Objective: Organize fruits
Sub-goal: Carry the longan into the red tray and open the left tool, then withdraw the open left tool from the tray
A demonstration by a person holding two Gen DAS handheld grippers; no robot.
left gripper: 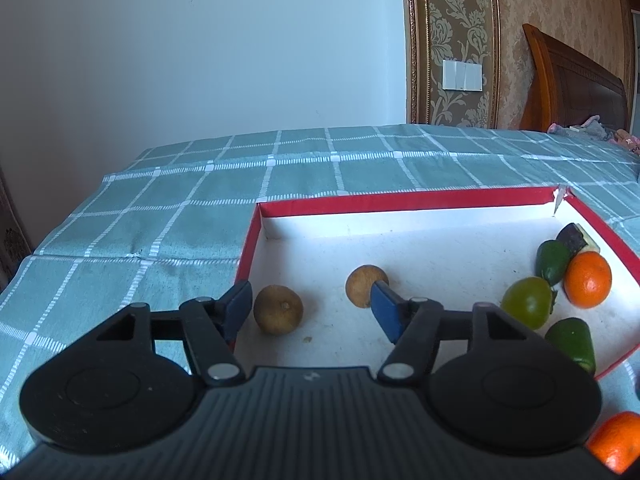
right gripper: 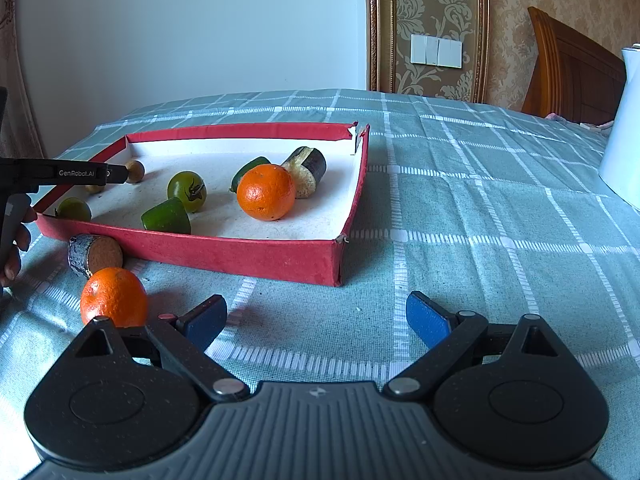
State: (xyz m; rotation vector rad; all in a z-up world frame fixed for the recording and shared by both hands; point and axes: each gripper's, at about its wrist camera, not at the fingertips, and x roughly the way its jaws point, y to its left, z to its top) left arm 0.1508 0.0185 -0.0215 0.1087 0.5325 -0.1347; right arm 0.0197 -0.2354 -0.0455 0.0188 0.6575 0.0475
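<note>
A red-walled tray (left gripper: 400, 199) (right gripper: 240, 254) with a white floor lies on the checked cloth. My left gripper (left gripper: 310, 307) is open over its near left corner, with a brown longan (left gripper: 278, 309) between the jaws and a second longan (left gripper: 363, 285) just past the right finger. The tray also holds a green tomato (left gripper: 527, 302) (right gripper: 187, 191), an orange (left gripper: 588, 278) (right gripper: 265, 192), green pieces (left gripper: 570, 342) (right gripper: 166, 216) and a dark cut piece (right gripper: 306, 170). My right gripper (right gripper: 316, 320) is open and empty over the cloth in front of the tray. A second orange (right gripper: 114, 296) and a cut brown-faced piece (right gripper: 94, 254) lie outside the tray.
A white jug (right gripper: 622, 128) stands on the cloth at the far right. The table edge falls away at the left. A wall, a wallpapered panel and a wooden headboard (left gripper: 572, 84) stand behind the table.
</note>
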